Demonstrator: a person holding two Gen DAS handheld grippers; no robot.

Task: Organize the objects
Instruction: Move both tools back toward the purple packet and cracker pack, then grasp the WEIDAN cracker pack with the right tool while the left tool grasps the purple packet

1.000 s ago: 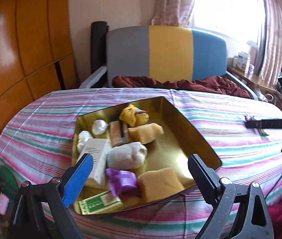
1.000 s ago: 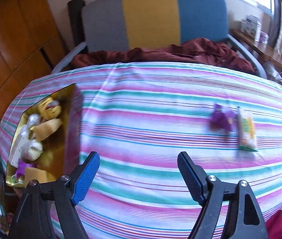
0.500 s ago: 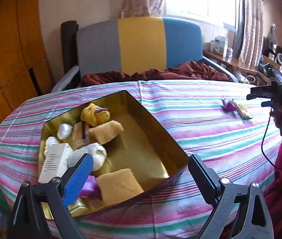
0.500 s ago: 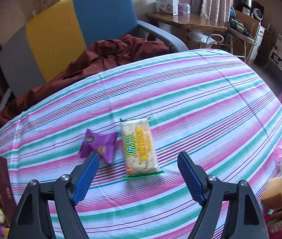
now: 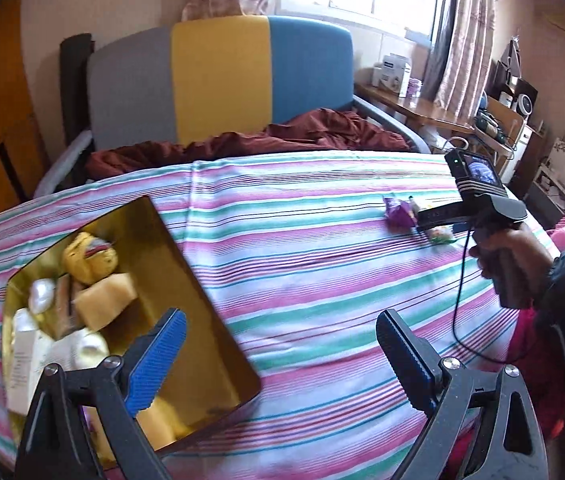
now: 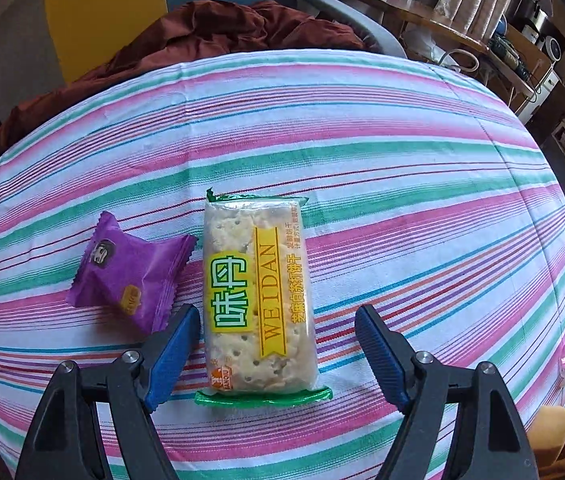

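- Closer now, the right gripper (image 6: pixel 276 344) — jaws apart — straddles the cracker pack (image 6: pixel 258 296) at lower centre.
- Purple packet (image 6: pixel 132 274) lies just left, touching it.
- Left gripper (image 5: pixel 282 354) — jaws apart — hangs over the cloth (image 5: pixel 302 264); tin (image 5: pixel 218 360) lower left.

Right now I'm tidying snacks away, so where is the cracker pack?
In the right wrist view the cracker pack lies flat on the striped tablecloth, between the open right hand-held gripper fingers, with the purple packet to its left.
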